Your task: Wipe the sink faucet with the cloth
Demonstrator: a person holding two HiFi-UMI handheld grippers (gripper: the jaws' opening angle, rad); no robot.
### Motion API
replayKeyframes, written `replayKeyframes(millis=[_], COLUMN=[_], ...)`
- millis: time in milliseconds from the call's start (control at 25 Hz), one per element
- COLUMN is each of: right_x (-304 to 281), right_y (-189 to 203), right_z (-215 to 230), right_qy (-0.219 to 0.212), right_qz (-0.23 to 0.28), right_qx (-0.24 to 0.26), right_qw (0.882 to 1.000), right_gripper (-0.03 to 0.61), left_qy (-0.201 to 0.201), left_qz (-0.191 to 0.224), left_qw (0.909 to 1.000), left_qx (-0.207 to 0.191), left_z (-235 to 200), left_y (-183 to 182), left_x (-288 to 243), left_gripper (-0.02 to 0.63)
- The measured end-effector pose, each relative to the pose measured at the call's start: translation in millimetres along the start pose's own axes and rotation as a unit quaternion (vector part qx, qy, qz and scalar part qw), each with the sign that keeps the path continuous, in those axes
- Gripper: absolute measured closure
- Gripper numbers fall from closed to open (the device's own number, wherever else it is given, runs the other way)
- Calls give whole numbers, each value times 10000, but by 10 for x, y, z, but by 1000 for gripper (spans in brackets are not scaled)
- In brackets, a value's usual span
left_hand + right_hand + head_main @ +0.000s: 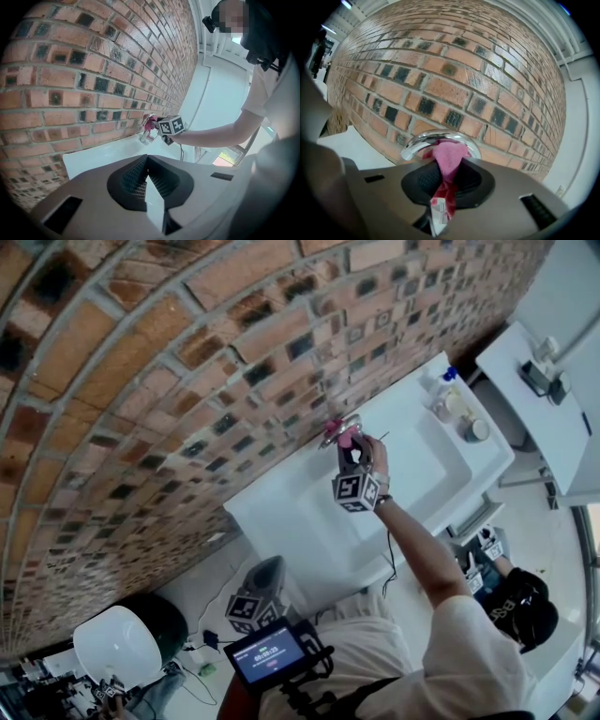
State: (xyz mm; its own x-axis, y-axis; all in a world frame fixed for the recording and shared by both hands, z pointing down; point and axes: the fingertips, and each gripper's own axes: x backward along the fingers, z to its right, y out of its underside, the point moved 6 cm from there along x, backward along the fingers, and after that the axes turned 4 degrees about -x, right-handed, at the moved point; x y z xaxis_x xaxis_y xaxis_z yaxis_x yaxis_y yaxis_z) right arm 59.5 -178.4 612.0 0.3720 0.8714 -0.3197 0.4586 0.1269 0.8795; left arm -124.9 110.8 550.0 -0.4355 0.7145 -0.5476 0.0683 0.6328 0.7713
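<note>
A chrome faucet (417, 142) arches out from the brick wall over the white sink (309, 512). My right gripper (446, 180) is shut on a pink cloth (450, 157), whose bunched tip presses against the faucet's curved spout. In the head view that gripper (347, 448) reaches up to the faucet (336, 428) at the sink's back edge. In the left gripper view the faucet and cloth (150, 124) show far off. My left gripper (151, 194) is shut with nothing in it, held low near the person's body (253, 601).
A brick wall (141, 381) backs the sink. Bottles and a small jar (459, 413) stand at the sink's right end. A white table (534, 409) lies further right. A white round object (117, 643) sits on the floor at lower left.
</note>
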Motion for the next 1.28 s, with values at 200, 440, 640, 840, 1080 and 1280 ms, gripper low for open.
replayKeyframes(millis=[200,440,640,840,1080,1280], right_x=[59,55,67,86,97,87], right_y=[30,33,52,43,180,298], right_z=[-125,-138,-216,-253,-379,-509], right_qy=[-223,-362,-543,-647,-885,-1167], right_qz=[141,312,300,308,289,128], right_qx=[321,452,534,763,1119,1210], right_qw=[9991,9978,9966,9945,9894,9857], right_gripper=[505,505,505,505,505,505], left_qy=[8,46,38,72,71,104], left_qz=[-58,-112,-107,-109,-115,-115], left_qw=[10000,9999,9999,9999,9999,9998], left_qx=[-10,-65,-71,-71,-71,-94], left_z=[28,36,38,70,77,95], left_y=[-14,-21,-29,-41,-42,-48], left_x=[-8,-54,-68,-111,-139,-170], left_gripper=[620,620,620,620,620,620])
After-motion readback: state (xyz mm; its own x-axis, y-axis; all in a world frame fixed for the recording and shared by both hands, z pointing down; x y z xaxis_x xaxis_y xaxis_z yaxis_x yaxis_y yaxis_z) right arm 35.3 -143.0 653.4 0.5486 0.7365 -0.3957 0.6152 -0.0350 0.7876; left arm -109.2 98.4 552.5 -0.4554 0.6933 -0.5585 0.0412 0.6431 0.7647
